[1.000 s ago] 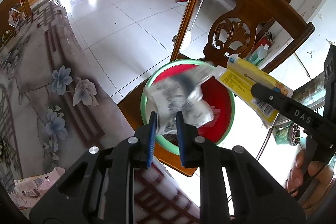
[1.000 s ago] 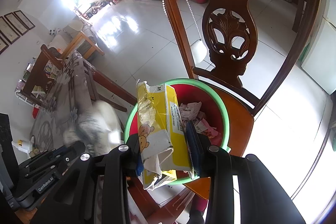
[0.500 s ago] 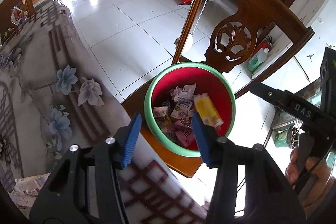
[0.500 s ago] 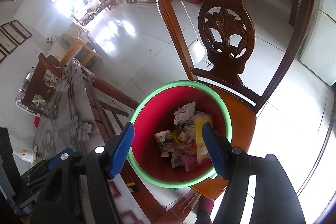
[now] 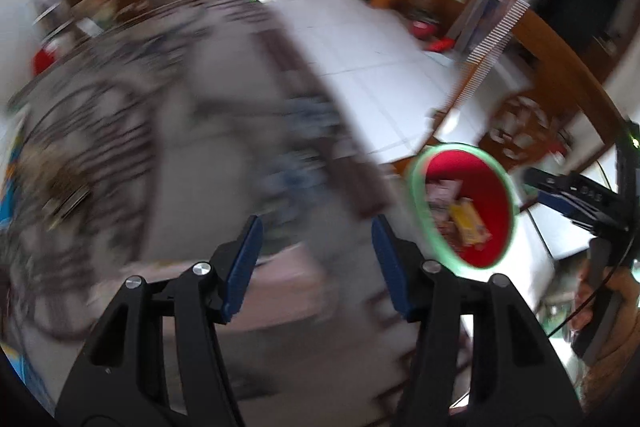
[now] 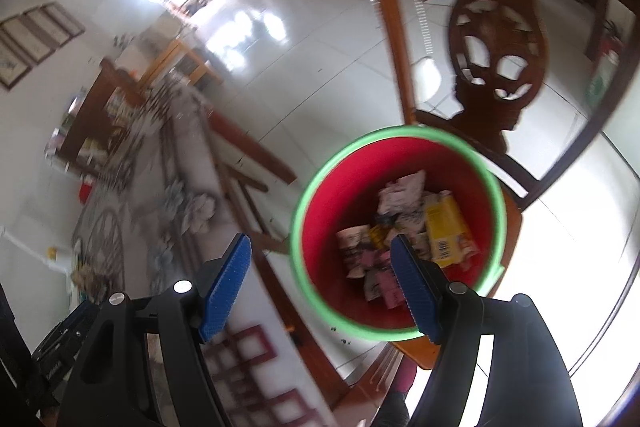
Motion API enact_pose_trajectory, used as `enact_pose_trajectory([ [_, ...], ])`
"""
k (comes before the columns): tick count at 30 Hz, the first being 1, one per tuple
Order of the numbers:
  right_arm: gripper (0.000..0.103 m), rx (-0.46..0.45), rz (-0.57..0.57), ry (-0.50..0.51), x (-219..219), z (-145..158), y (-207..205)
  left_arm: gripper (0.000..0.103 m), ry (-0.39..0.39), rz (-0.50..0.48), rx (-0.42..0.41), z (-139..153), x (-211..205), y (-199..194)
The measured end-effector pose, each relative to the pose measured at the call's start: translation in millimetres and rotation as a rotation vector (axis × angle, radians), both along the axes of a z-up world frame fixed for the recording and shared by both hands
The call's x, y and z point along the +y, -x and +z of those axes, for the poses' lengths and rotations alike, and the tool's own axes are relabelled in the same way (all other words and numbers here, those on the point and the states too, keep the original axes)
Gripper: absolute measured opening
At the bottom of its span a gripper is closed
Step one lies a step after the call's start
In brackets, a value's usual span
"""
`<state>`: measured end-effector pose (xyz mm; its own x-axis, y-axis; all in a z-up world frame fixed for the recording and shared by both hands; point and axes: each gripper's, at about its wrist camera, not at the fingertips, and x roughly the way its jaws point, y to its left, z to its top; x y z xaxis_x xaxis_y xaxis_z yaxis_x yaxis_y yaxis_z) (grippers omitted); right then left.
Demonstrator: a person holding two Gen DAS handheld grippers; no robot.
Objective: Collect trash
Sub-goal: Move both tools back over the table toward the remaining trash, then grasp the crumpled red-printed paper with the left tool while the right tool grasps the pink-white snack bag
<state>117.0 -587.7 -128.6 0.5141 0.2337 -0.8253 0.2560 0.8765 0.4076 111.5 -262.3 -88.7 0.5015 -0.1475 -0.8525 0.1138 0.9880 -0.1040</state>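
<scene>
With both grippers empty, the step in hand reads as going to the tabletop for the next piece of trash. The left gripper (image 5: 316, 259) has its jaws opening, nothing between the blue pads, and it hangs over the patterned tabletop (image 5: 168, 163); that view is heavily blurred, so no loose piece of trash can be made out there. The right gripper (image 6: 324, 287) is likewise opening and bare, poised at the near rim of the red bin (image 6: 320, 195) with the green lip, which sits on the seat of a carved wooden chair (image 6: 496, 51). Collected trash lies in the bin bottom: a yellow carton (image 6: 448, 227), crumpled paper (image 6: 400, 195) and pinkish wrappers (image 6: 384, 267), all inside the rim, none hanging over. To do this step well, my judgement: slow the left hand until the tabletop comes sharp, choose one piece, come down with the pads either side of it and close only when it sits between them. Keep the right gripper off the bin rim so the bin does not slide on the chair seat.
</scene>
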Motion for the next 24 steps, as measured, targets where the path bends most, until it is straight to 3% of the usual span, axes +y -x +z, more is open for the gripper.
enact_pose_trajectory([
  [5,0.070,0.008,0.115,0.019,49,2,-11,0.054,-0.034,0.167,0.004,-1,84,32],
  [7,0.071,0.008,0.154,0.023,69,3,-15,0.054,-0.051,0.192,0.010,-6,105,44],
  [12,0.071,0.019,0.215,0.029,109,2,-16,0.055,-0.064,0.179,0.076,-32,136,62],
  [17,0.071,0.024,0.282,0.070,146,7,-12,0.056,-0.040,0.135,0.146,-64,142,53],
  [18,0.072,0.025,0.300,0.085,154,9,-10,0.054,-0.036,0.132,0.152,-69,146,50],
  [19,0.079,0.024,0.312,0.096,161,11,-10,0.049,-0.027,0.124,0.162,-75,148,45],
  [20,0.084,0.019,0.329,0.115,171,14,-8,0.037,-0.012,0.115,0.169,-77,149,41],
  [24,0.085,-0.005,0.395,0.171,203,24,1,0.029,0.015,0.071,0.158,-74,151,36],
])
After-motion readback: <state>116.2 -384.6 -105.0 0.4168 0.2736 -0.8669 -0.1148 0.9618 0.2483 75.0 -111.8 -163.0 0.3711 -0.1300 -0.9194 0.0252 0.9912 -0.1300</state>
